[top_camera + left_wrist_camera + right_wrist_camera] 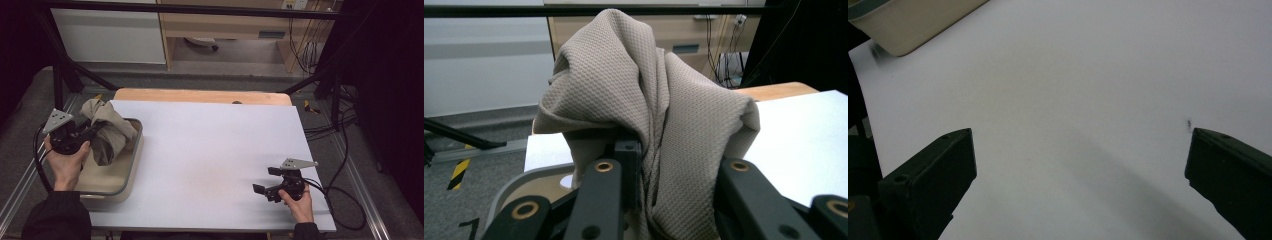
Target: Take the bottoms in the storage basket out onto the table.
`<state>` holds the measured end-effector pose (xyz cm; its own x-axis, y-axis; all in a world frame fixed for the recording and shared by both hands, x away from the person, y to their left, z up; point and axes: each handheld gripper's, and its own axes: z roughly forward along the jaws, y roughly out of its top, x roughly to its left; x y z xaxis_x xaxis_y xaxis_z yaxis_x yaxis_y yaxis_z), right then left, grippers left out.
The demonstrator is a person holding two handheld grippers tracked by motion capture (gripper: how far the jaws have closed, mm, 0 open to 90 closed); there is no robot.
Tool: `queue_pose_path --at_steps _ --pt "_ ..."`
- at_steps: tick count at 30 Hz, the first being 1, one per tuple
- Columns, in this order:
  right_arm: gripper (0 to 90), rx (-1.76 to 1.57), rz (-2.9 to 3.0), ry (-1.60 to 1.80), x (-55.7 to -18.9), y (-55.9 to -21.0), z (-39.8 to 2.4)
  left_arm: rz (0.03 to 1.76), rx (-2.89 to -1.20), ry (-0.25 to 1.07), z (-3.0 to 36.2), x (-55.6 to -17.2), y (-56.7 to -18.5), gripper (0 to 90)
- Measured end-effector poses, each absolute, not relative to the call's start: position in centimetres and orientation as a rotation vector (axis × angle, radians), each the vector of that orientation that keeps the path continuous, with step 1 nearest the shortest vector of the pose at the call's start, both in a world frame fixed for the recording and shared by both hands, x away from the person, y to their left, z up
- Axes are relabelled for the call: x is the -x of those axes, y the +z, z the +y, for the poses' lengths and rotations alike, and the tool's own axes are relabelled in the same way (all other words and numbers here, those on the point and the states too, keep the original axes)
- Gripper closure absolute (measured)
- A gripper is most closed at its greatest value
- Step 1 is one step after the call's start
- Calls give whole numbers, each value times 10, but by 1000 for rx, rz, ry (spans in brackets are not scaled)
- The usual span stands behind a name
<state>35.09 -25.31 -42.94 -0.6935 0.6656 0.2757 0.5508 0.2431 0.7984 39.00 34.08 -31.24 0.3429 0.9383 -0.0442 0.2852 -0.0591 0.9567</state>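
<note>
A beige textured cloth (107, 131) hangs bunched over the far end of a cream tub (131, 165) at the table's left edge. My left gripper (92, 131) is shut on the cloth, lifting it above the tub. In the left gripper view the cloth (649, 100) drapes over and between the black jaws of the left gripper (674, 175), hiding their tips, and the tub rim (509, 190) shows below. My right gripper (265, 181) rests low at the front right of the table, open. In the right gripper view the right gripper (1080, 165) has nothing between its wide-apart jaws.
A white sheet (215, 145) covers the wooden table (200, 95), whose far edge shows bare. Black frame bars stand at the table's back corners. Cables (340, 195) trail off the right side onto the grey floor. A tub corner (908, 25) shows in the right gripper view.
</note>
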Motion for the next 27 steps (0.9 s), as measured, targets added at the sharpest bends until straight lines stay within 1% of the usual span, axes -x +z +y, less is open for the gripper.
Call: queue_pose_path --at_steps 27 --pt "6 -1170 2380 1446 -351 -429 -253 1082 -1444 853 342 -374 -294 721"
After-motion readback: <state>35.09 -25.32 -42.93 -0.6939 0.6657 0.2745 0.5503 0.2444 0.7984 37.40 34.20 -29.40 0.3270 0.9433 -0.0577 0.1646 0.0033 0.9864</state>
